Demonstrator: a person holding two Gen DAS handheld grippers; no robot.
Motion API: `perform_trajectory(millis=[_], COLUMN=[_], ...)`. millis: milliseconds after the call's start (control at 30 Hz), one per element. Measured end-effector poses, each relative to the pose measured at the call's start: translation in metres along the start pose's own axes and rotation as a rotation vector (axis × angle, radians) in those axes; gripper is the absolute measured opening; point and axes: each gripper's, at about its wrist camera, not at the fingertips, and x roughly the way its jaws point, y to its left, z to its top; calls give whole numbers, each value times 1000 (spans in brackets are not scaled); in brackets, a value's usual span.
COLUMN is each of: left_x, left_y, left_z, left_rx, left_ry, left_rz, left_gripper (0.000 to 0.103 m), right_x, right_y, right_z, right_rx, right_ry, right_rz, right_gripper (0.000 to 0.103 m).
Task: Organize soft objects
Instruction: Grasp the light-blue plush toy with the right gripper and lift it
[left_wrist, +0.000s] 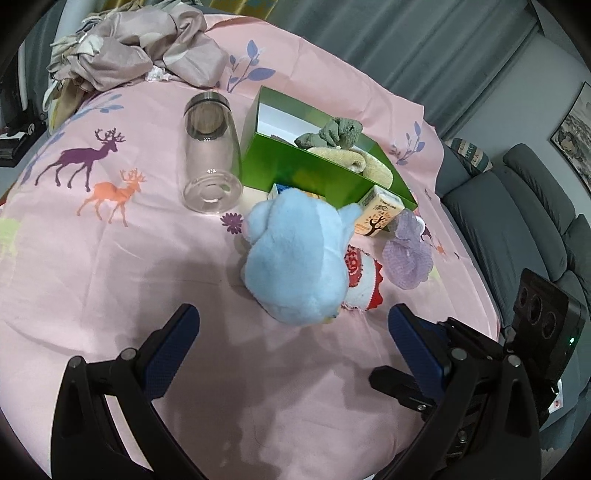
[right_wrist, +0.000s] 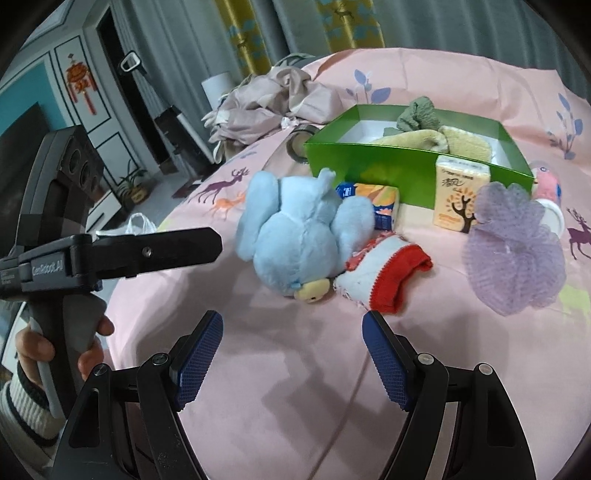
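Both grippers spread, nothing held

Blue-padded left gripper (left_wrist: 293, 321) hangs spread just short of the blue plush toy (left_wrist: 295, 258). Right gripper (right_wrist: 293, 325) is likewise spread and empty; the toy, red-and-white sock (right_wrist: 384, 277) and purple mesh puff (right_wrist: 513, 254) lie just ahead, the green box (right_wrist: 369, 162) beyond.

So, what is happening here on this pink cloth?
A person holds a gripper in each hand and is sorting soft things into a green box. A grey-green cloth and a beige towel already lie inside. The left gripper and the right gripper are both open and empty, pointing at a blue plush toy on the cloth. A red-and-white sock and a purple mesh sponge also wait outside the box.
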Motion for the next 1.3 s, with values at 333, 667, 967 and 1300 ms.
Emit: perform_trajectory(millis=[333, 667, 967, 1300], left_x=[16, 36, 48, 56], left_y=[3, 6, 8, 9], left_z=[11, 26, 31, 29], left_rx=[4, 35, 52, 17], left_ry=[28, 69, 101, 128], left_rz=[-40, -50, -96, -131], left_gripper=[102, 102, 99, 55], right_x=[16, 42, 61, 66], right_y=[11, 16, 13, 13], right_z=[11, 29, 40, 39], right_rx=[-95, -142, -151, -152], right_ry=[-1, -7, 4, 10], right_rz=[-39, -57, -72, -52], right_gripper=[79, 79, 78, 67])
